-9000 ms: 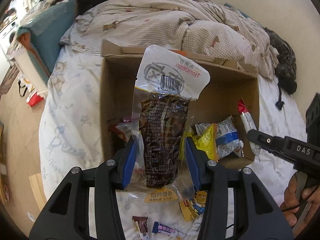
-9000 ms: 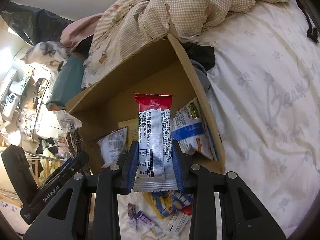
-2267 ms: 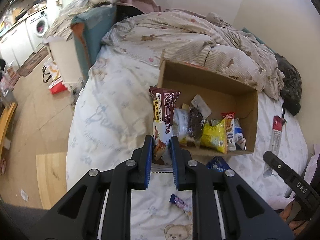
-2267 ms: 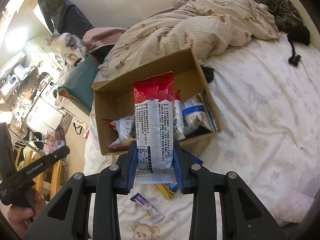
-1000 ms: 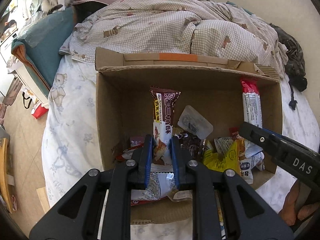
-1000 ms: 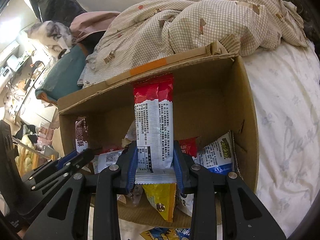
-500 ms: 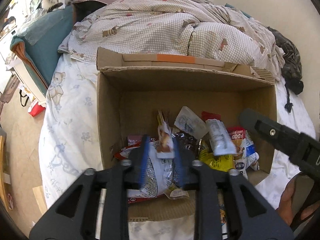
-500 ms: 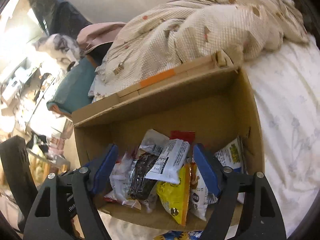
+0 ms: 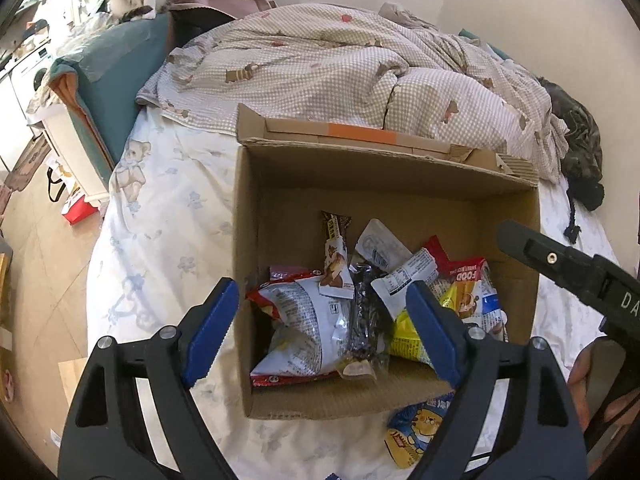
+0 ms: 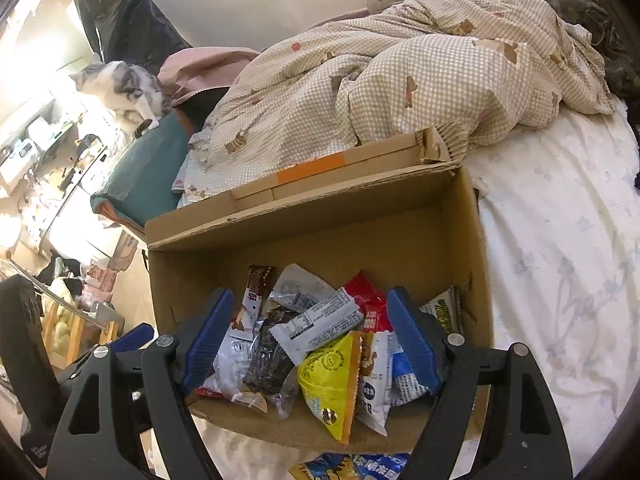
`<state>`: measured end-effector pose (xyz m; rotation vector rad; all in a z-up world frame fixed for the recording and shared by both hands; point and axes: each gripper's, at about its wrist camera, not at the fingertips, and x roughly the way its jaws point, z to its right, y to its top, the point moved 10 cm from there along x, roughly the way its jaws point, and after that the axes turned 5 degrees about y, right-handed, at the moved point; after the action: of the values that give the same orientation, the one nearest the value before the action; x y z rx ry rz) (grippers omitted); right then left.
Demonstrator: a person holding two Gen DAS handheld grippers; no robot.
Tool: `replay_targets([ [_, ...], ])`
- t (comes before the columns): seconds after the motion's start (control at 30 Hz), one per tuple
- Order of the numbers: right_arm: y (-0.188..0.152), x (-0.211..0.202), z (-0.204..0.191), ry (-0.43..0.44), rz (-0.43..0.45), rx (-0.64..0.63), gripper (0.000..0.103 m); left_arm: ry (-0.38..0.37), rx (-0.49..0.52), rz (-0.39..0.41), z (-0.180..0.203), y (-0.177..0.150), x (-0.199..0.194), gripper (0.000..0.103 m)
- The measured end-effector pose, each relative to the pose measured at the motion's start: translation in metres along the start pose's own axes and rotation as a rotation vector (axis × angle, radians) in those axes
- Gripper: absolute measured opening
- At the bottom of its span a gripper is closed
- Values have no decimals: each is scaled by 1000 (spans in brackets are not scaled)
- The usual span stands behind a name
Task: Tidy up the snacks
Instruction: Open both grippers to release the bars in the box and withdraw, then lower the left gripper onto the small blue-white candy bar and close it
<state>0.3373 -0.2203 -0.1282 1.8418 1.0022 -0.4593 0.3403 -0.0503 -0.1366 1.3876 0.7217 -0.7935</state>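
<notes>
You let go: 2 bars dropped in the box (image 9: pixel 384 400). Left hand-held gripper (image 9: pixel 320 328) opening, empty; right hand-held gripper (image 10: pixel 310 338) wide, empty. More snacks wait on bed.

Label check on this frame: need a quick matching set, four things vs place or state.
Things:
1. yellow snack bag
2. blue cat-print packet
3. cat
4. left gripper

Places or states:
A. on the sheet, outside the cardboard box
B. jaws opening, nothing between them
C. inside the box, near its front wall
D. on the teal cushion beside the bed

Pairs: 1-C, 2-A, 3-D, 4-B
</notes>
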Motion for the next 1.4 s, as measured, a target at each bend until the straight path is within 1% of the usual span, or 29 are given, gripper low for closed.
replay_targets([
  [0.07,-2,-7,1,-10,4,5,82,11,7,15,-1,0,-6,83],
  [0.2,-12,-14,6,-66,-17,3,82,53,32,34,-2,-4,-19,83],
  [0.27,-20,-17,9,-91,-36,5,82,53,45,43,-1,-7,-27,83],
  [0.47,-42,-30,10,-101,-63,8,82,46,29,69,-6,-27,-48,83],
  [0.73,-78,-47,8,-98,-104,28,82,44,9,52,-11,-52,-61,83],
  [0.93,-106,-59,13,-111,-127,56,82,47,-7,13,-14,-76,-64,83],
  [1.17,-129,-71,23,-129,-135,111,82,48,-60,-100,-21,-117,-52,83],
  [1.27,-137,-76,28,-133,-141,133,82,24,-58,-154,-15,-132,-44,83],
  [1.4,-148,-80,36,-137,-151,161,82,32,-53,-214,-10,-151,-34,83],
])
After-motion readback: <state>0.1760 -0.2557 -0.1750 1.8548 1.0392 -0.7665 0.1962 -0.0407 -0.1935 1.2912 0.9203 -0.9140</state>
